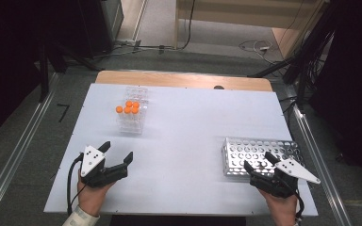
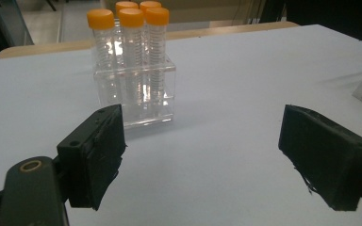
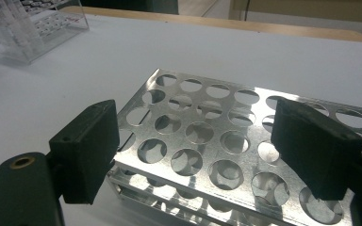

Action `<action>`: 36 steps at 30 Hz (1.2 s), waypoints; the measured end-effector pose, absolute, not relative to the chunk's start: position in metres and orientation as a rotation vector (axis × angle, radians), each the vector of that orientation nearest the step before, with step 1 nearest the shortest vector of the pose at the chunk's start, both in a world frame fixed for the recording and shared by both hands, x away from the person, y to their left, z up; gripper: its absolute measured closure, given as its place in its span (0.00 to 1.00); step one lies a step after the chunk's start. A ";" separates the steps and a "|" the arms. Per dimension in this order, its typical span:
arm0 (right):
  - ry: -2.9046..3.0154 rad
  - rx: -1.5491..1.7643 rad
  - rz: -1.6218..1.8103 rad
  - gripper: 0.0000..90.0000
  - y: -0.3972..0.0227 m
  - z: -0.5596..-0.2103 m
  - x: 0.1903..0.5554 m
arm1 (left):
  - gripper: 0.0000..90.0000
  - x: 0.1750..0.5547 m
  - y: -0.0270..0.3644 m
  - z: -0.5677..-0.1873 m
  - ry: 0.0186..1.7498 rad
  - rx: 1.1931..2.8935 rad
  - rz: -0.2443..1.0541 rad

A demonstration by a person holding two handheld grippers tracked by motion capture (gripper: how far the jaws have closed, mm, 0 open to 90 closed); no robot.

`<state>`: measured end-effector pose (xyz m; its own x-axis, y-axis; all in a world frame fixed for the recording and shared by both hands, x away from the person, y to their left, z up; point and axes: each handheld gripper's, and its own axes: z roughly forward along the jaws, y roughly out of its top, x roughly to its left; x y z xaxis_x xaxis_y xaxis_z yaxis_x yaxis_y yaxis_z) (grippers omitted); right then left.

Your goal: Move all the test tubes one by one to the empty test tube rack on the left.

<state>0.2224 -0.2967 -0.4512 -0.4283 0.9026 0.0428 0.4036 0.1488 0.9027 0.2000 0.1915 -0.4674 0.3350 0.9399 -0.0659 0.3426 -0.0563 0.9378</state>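
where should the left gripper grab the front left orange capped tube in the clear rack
Probably just under the orange cap, from above. The front left tube stands upright in the clear rack with only its top part above the rack, and its neighbour is close on one side, so the open left gripper should close on the cap end and lift straight up.

My left gripper and right gripper are black, each topped by a grey three-cornered plate with dark screw dots. A black cable trails from the left one. A pale cuff shows at my left wrist.
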 end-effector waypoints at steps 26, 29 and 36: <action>1.876 1.262 1.224 0.16 -0.310 -0.453 0.219 | 0.17 0.193 0.214 -0.472 1.237 1.588 0.825; 1.866 1.271 1.219 0.16 -0.313 -0.453 0.218 | 0.17 0.193 0.218 -0.474 1.248 1.592 0.832; 1.844 1.288 1.210 0.16 -0.322 -0.454 0.217 | 0.17 0.192 0.223 -0.475 1.260 1.587 0.846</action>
